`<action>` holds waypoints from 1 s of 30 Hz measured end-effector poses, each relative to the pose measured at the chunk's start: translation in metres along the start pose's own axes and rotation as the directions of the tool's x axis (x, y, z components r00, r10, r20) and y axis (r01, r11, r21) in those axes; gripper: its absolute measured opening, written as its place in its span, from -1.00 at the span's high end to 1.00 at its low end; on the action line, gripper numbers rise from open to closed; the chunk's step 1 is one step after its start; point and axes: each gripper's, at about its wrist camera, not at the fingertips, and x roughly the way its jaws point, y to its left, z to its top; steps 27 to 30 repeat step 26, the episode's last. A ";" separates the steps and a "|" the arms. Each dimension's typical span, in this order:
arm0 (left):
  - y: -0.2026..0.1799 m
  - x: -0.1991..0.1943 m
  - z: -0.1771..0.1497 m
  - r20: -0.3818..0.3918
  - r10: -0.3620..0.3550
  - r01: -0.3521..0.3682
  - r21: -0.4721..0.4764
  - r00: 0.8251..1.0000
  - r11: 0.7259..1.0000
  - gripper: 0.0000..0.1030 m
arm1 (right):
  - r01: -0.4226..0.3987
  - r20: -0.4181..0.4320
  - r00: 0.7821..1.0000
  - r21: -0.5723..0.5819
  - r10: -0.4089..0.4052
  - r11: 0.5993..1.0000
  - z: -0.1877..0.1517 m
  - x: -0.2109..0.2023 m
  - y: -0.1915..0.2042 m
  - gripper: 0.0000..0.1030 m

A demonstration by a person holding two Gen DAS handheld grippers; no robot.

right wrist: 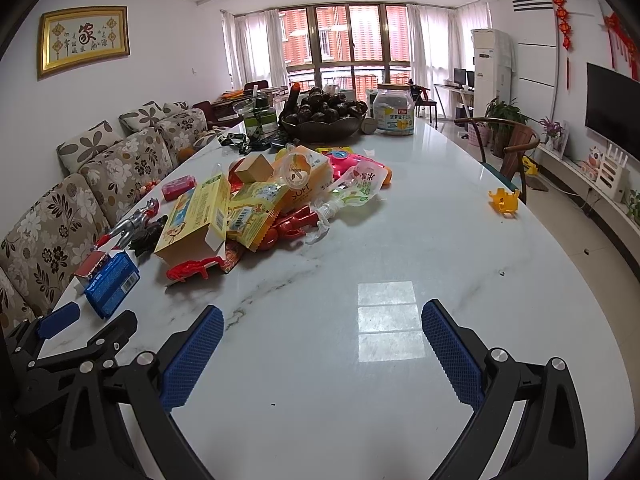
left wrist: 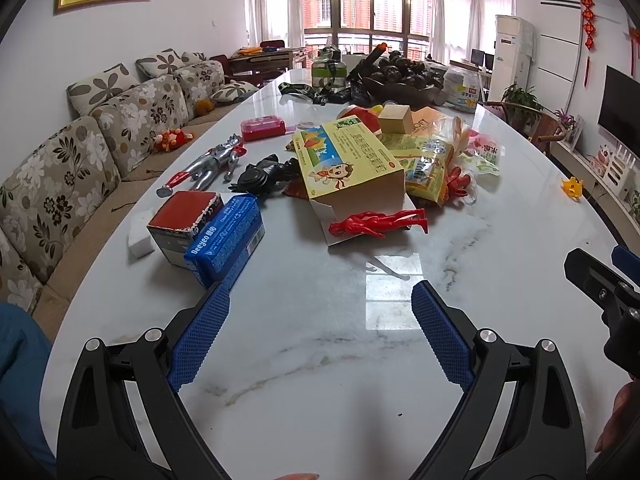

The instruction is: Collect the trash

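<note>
Trash (left wrist: 424, 160) lay heaped mid-table among toys: a yellow carton (left wrist: 352, 164) on its side, yellow snack wrappers and a pouch (right wrist: 360, 188) beside it. I held my left gripper (left wrist: 320, 332) low over bare marble table (left wrist: 320, 380), jaws spread wide, gripping nothing. My right gripper (right wrist: 322, 356) hovered likewise, wide apart and empty. A red figure (left wrist: 380, 222) rested against the carton's open end, a blue box (left wrist: 228, 240) lay further left, and a small orange piece (right wrist: 505, 200) sat alone near the right edge.
</note>
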 end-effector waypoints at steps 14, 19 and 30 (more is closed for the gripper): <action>0.001 0.001 -0.001 -0.002 -0.012 0.011 -0.019 1.000 1.000 -0.75 | -0.011 -0.008 1.000 -0.001 0.011 1.000 -0.003 -0.001 0.002 -0.90; 0.000 0.000 -0.002 0.005 -0.014 0.014 -0.008 1.000 1.000 -0.75 | -0.008 -0.008 1.000 0.009 0.008 1.000 -0.002 -0.001 0.000 -0.90; 0.008 0.005 -0.001 -0.039 -0.041 0.038 -0.073 0.998 0.997 -0.75 | -0.003 -0.005 1.000 0.014 0.003 1.000 -0.001 -0.004 -0.002 -0.90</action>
